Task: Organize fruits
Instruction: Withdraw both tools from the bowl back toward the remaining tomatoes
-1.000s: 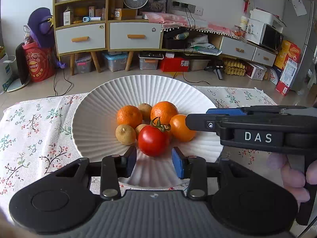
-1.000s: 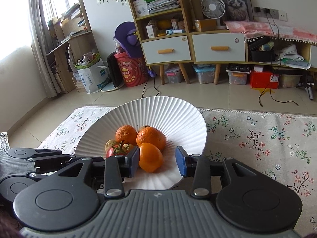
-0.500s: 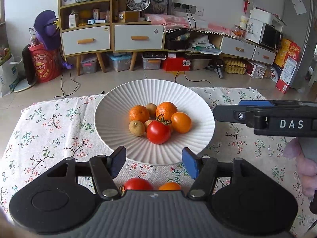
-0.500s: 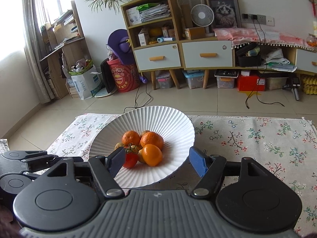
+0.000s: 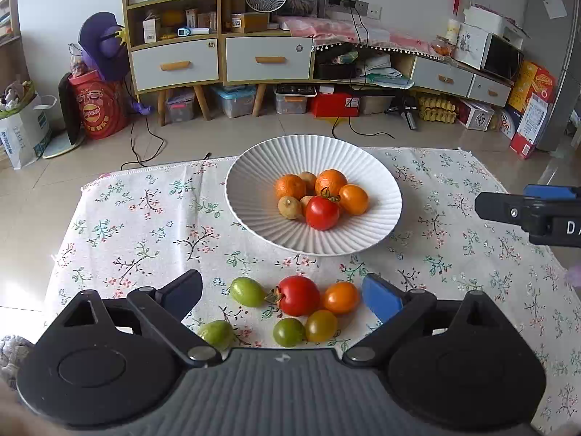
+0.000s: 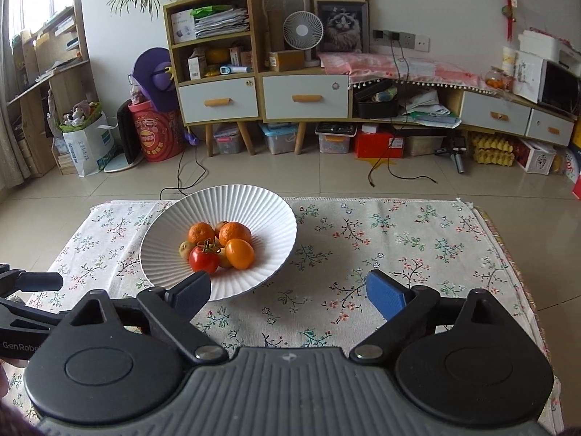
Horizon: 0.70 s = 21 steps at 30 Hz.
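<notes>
Floral cloth (image 6: 399,239) covers tabletop beneath and ahead of jaws; tiled floor (image 6: 326,178) beyond it; far ahead against wall, wooden cabinet (image 6: 218,72) with two white drawers; small white fan (image 6: 303,31) and framed cat picture (image 6: 343,23) on top; red bucket (image 6: 158,136) ahead-left; egg trays (image 6: 492,150) and red storage box (image 6: 379,143) ahead-right

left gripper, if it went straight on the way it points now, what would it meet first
Probably the loose red tomato on the cloth, between the open left gripper fingers; the white plate lies beyond. Depth is uncertain.
</notes>
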Each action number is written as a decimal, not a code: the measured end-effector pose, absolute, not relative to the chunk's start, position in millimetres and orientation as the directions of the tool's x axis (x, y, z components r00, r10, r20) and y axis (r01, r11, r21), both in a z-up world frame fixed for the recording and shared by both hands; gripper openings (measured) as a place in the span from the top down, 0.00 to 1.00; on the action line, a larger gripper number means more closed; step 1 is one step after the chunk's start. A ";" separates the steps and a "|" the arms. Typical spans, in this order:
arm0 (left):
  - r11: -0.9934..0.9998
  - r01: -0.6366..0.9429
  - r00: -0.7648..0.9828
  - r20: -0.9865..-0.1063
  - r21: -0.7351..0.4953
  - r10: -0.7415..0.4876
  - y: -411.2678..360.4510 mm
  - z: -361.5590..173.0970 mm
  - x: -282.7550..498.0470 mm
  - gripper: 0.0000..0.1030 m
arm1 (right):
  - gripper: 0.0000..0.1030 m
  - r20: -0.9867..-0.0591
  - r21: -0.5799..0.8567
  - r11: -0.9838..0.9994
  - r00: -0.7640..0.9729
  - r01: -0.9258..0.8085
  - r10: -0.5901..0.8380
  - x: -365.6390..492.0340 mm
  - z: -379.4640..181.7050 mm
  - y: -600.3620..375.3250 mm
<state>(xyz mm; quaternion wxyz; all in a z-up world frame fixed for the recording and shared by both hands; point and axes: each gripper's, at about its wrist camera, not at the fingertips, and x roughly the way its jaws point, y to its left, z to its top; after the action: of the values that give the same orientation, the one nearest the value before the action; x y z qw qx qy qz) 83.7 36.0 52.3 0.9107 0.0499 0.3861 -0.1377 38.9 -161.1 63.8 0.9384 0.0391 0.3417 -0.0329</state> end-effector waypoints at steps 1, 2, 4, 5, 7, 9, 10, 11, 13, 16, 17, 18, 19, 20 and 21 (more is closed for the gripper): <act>0.956 0.294 0.664 -0.718 -0.004 -0.208 38.2 51.7 82.1 0.13 | 0.08 -0.650 0.037 0.994 0.758 0.098 -0.050 39.0 64.5 -157.5; 0.955 0.296 0.665 -0.720 0.009 -0.199 39.9 52.0 81.1 0.13 | 0.07 -0.658 0.024 0.995 0.750 0.100 -0.059 40.4 65.5 -153.3; 0.957 0.290 0.676 -0.714 0.027 -0.184 43.6 51.8 78.3 0.10 | 0.07 -0.668 0.009 0.995 0.741 0.098 -0.067 42.0 66.0 -146.5; 0.957 0.289 0.683 -0.708 0.034 -0.181 46.2 51.5 75.8 0.09 | 0.06 -0.667 0.008 0.995 0.742 0.095 -0.065 42.3 65.6 -142.5; 0.958 0.284 0.687 -0.706 0.042 -0.172 50.4 48.7 73.7 0.09 | 0.04 -0.659 0.021 0.997 0.751 0.071 -0.040 39.5 64.2 -136.2; 0.962 0.269 0.689 -0.707 0.042 -0.161 57.4 44.6 69.9 0.09 | 0.04 -0.653 0.043 0.998 0.757 0.053 -0.012 37.8 60.8 -132.3; 0.964 0.264 0.687 -0.708 0.037 -0.161 60.0 42.4 69.7 0.09 | 0.04 -0.654 0.057 0.997 0.756 0.044 0.004 38.4 58.6 -131.6; 0.966 0.258 0.686 -0.710 0.033 -0.159 63.0 40.5 69.8 0.09 | 0.04 -0.659 0.068 0.997 0.752 0.033 0.020 41.3 56.2 -130.8; 0.971 0.235 0.686 -0.713 0.030 -0.144 68.7 36.2 70.2 0.09 | 0.04 -0.665 0.074 0.997 0.745 0.013 0.040 47.6 52.4 -128.7; 0.978 0.208 0.681 -0.722 0.030 -0.123 76.0 29.5 70.4 0.08 | 0.03 -0.654 0.074 0.997 0.753 -0.030 0.071 49.9 48.9 -125.1; 0.980 0.198 0.680 -0.724 0.030 -0.116 78.2 27.6 70.6 0.08 | 0.02 -0.650 0.073 0.996 0.755 -0.050 0.086 50.1 47.2 -123.7; 0.982 0.187 0.678 -0.727 0.031 -0.106 79.7 26.5 70.9 0.08 | 0.02 -0.646 0.072 0.995 0.757 -0.070 0.100 50.7 44.9 -123.0; 0.984 0.175 0.675 -0.732 0.034 -0.095 81.0 25.5 72.2 0.08 | 0.02 -0.645 0.070 0.994 0.757 -0.085 0.110 51.9 42.0 -123.1; 0.986 0.165 0.670 -0.737 0.036 -0.085 81.7 24.7 73.8 0.08 | 0.02 -0.644 0.066 0.993 0.756 -0.100 0.119 52.8 39.2 -122.4; 0.987 0.158 0.666 -0.742 0.037 -0.079 82.3 24.1 75.8 0.08 | 0.02 -0.643 0.064 0.991 0.755 -0.114 0.128 51.9 36.5 -122.0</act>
<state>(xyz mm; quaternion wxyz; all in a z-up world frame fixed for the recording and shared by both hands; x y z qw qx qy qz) 75.8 82.3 24.1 0.9113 0.0490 0.4036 -0.0648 51.9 -122.0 36.5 0.9366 0.0105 0.3442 0.0646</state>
